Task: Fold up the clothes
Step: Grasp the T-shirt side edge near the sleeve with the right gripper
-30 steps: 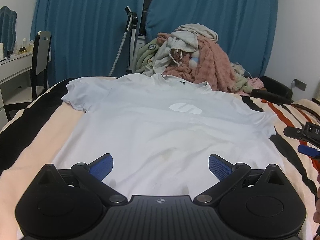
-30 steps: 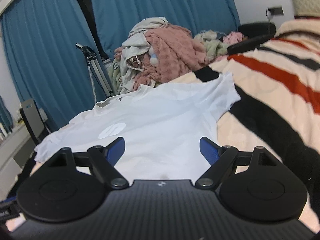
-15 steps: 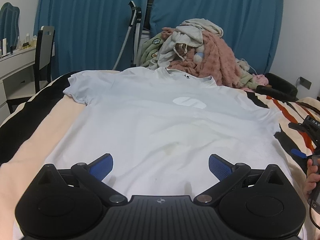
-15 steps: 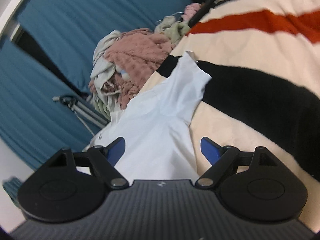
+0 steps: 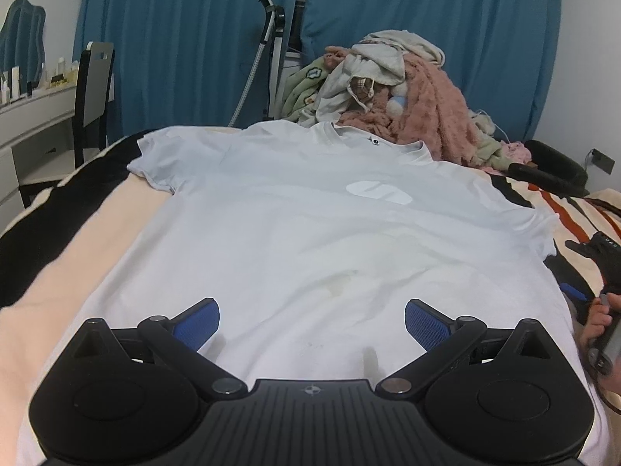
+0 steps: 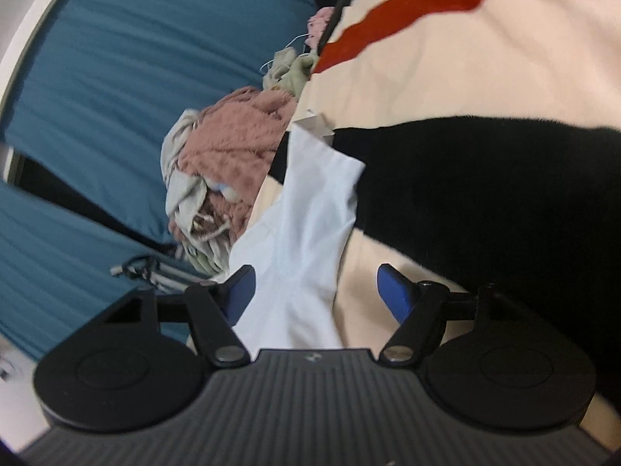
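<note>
A white T-shirt [image 5: 310, 213] with a white oval logo [image 5: 378, 192] lies flat, front up, on the striped bed cover [image 5: 58, 213]. My left gripper [image 5: 310, 316] is open low over the shirt's hem, and its pads [image 5: 198, 322] hold nothing. My right gripper [image 6: 316, 285] is rolled on its side at the shirt's right edge, below the short sleeve [image 6: 322, 178]. Its jaws are closing. The shirt's side edge [image 6: 299, 303] lies in the gap, but the pads do not press on it. In the left wrist view the right gripper [image 5: 582, 272] and a hand [image 5: 599, 318] show at the right rim.
A pile of clothes [image 5: 396, 89] topped by a pink fleece lies past the shirt's collar. A chair [image 5: 93, 89] and a dressing table [image 5: 31, 112] stand on the left. A garment steamer pole [image 5: 271, 39] rises before blue curtains [image 5: 186, 39]. A black cushion [image 5: 551, 167] lies far right.
The right gripper has rolled onto its side and come down to the shirt's right edge, and its jaws have narrowed. The left gripper has stayed over the hem.
</note>
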Motion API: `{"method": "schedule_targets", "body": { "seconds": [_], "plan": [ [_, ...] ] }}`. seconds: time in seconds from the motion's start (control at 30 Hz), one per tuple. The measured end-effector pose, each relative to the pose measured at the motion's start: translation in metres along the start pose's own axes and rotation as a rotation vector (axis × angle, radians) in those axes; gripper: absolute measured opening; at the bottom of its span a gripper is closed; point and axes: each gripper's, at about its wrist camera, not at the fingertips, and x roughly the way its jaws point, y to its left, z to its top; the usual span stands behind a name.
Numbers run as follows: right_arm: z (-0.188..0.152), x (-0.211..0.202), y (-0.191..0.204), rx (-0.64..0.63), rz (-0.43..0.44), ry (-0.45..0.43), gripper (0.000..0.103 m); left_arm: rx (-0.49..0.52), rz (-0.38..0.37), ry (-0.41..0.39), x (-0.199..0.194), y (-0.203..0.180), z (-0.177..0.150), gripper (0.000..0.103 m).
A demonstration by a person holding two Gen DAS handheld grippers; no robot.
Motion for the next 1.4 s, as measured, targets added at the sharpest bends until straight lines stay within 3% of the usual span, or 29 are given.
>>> {"method": "schedule_targets", "body": {
  "seconds": [0.1, 0.37, 0.57, 0.73, 0.9, 0.97, 1.03, 1.07, 1.1, 1.13, 1.3, 1.4],
  "plan": [
    [0.003, 0.022, -0.006, 0.017, 0.020, 0.000, 0.069, 0.000, -0.008, 0.015, 0.007, 0.000, -0.001, 0.103],
    [0.004, 0.085, -0.002, -0.111, 0.053, -0.024, 0.069, -0.016, -0.007, 0.048, 0.028, 0.002, -0.001, 0.103],
    [0.014, 0.120, -0.005, -0.130, 0.154, -0.060, 0.065, 0.000, 0.016, 0.046, 0.047, -0.001, -0.002, 0.103],
    [0.024, 0.143, 0.001, -0.170, 0.190, -0.087, 0.065, 0.035, 0.029, 0.039, 0.063, -0.010, -0.002, 0.103],
    [0.037, 0.162, 0.012, -0.223, 0.184, -0.090, 0.065, 0.038, 0.027, 0.039, 0.079, -0.015, -0.001, 0.103],
    [0.044, 0.171, 0.023, -0.271, 0.131, -0.082, 0.064, 0.041, 0.017, 0.033, 0.082, -0.017, -0.001, 0.103],
    [0.052, 0.177, 0.037, -0.333, 0.061, -0.080, 0.055, 0.041, 0.006, 0.025, 0.083, -0.018, 0.001, 0.103],
    [0.054, 0.175, 0.046, -0.375, 0.030, -0.091, 0.039, 0.037, 0.001, 0.022, 0.084, -0.017, 0.002, 0.103],
    [0.057, 0.171, 0.057, -0.426, 0.008, -0.106, 0.011, 0.024, -0.007, 0.022, 0.085, -0.015, 0.003, 0.103],
    [0.060, 0.168, 0.067, -0.478, -0.015, -0.122, 0.006, 0.008, -0.015, 0.022, 0.085, -0.012, 0.005, 0.103],
    [0.054, 0.134, 0.139, -0.711, -0.085, -0.181, 0.006, -0.058, 0.011, -0.013, 0.076, 0.015, 0.021, 0.103],
    [0.027, 0.119, 0.196, -0.838, -0.119, -0.221, 0.006, -0.063, 0.029, -0.061, 0.065, 0.030, 0.033, 0.103]
  ]
}}
